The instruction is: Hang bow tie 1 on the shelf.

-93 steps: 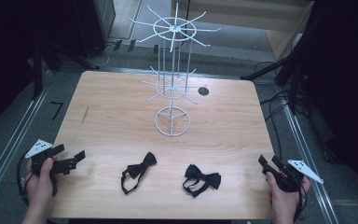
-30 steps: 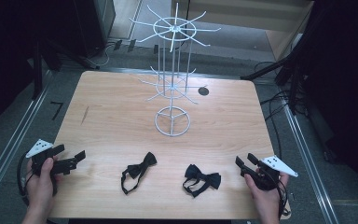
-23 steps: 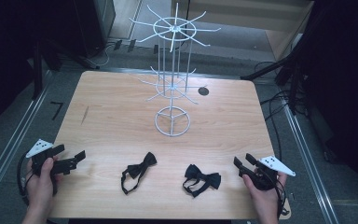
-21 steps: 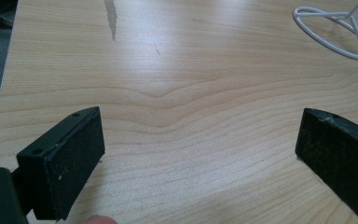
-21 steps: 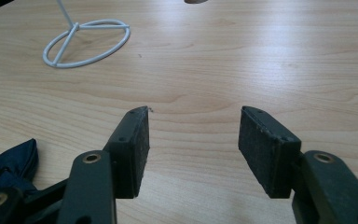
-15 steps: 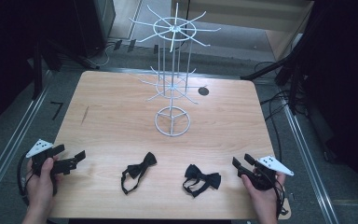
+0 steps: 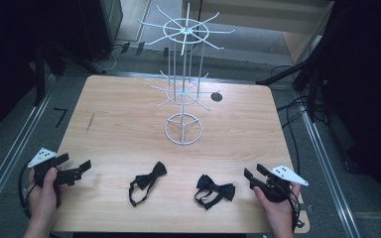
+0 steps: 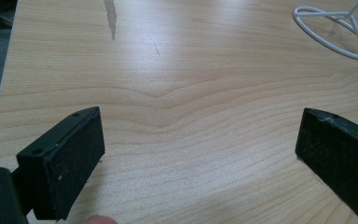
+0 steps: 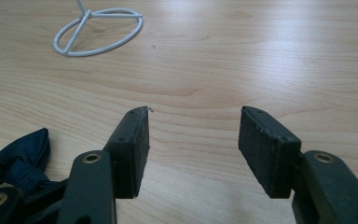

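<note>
Two bow ties lie near the table's (image 7: 129,129) bottom edge in the high view. The right bow tie (image 7: 215,190), long axis left to right, sits just left of the right gripper (image 7: 252,174), whose jaws stand apart and empty. The left gripper (image 7: 85,165), jaws also apart, is farther from the left bow tie (image 7: 148,180). Likely the right hand goes first.

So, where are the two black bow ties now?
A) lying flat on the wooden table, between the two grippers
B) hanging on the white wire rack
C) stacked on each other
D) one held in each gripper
A: in the high view, one black bow tie and the other lie apart on the wooden table, with the left gripper and right gripper open and empty.
</note>
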`<act>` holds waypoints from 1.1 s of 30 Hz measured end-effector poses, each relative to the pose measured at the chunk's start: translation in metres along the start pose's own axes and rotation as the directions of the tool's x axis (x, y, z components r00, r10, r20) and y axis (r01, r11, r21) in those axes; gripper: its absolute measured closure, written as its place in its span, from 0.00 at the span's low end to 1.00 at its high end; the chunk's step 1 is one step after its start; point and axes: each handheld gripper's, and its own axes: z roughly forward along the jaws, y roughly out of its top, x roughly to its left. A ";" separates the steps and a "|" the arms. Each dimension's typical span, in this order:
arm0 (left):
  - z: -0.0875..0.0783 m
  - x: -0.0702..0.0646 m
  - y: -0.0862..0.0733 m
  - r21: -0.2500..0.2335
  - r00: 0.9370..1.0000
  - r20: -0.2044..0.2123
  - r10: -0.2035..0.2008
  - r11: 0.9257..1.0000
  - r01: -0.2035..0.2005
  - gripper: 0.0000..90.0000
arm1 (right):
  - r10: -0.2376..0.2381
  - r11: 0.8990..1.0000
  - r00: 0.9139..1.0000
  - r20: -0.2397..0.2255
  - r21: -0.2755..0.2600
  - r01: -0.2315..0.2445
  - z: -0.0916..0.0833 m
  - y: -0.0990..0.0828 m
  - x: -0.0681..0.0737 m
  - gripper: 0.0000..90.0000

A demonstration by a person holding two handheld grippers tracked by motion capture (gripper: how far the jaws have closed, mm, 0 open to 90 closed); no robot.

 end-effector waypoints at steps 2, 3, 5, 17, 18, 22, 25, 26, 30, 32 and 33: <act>0.000 0.000 0.000 0.000 1.000 0.000 0.000 1.000 0.000 0.02 | -0.004 1.000 1.000 -0.002 0.007 0.004 0.001 0.000 0.001 0.49; 0.000 0.000 0.000 0.000 1.000 -0.001 0.000 1.000 0.000 0.02 | -0.006 1.000 1.000 -0.004 0.009 0.006 0.001 0.000 0.002 0.49; 0.000 0.000 0.000 0.000 1.000 0.000 0.000 1.000 0.000 0.02 | -0.013 1.000 1.000 -0.007 0.011 0.013 0.002 0.000 0.003 0.49; 0.000 0.000 0.000 0.000 1.000 -0.001 0.000 1.000 0.000 0.02 | -0.049 0.998 0.998 -0.048 0.036 0.050 0.007 -0.001 0.014 0.50; 0.000 0.000 0.000 0.000 1.000 -0.001 0.000 1.000 0.000 0.02 | -0.052 0.998 0.997 -0.053 0.037 0.054 0.007 -0.001 0.015 0.50; 0.000 0.000 0.000 0.000 1.000 -0.001 0.000 1.000 0.000 0.02 | -0.060 0.997 0.996 -0.067 0.045 0.063 0.009 -0.001 0.018 0.50; 0.000 0.000 0.000 0.000 1.000 -0.001 0.000 1.000 0.000 0.02 | -0.070 0.995 0.994 -0.081 0.059 0.075 0.011 -0.002 0.021 0.50; 0.000 0.000 0.000 0.000 1.000 0.000 0.000 1.000 0.000 0.02 | -0.070 0.995 0.994 -0.081 0.059 0.075 0.011 -0.002 0.021 0.50; 0.000 0.000 0.000 0.000 1.000 -0.001 0.000 1.000 0.000 0.02 | -0.078 0.994 0.992 -0.096 0.068 0.085 0.012 -0.002 0.024 0.50; 0.000 0.000 0.000 0.000 1.000 -0.001 0.000 1.000 0.000 0.02 | -0.078 0.994 0.992 -0.102 0.072 0.086 0.013 -0.002 0.025 0.49; 0.000 0.000 0.000 0.000 1.000 -0.001 0.000 1.000 0.000 0.02 | -0.081 0.993 0.991 -0.105 0.072 0.089 0.013 -0.002 0.026 0.49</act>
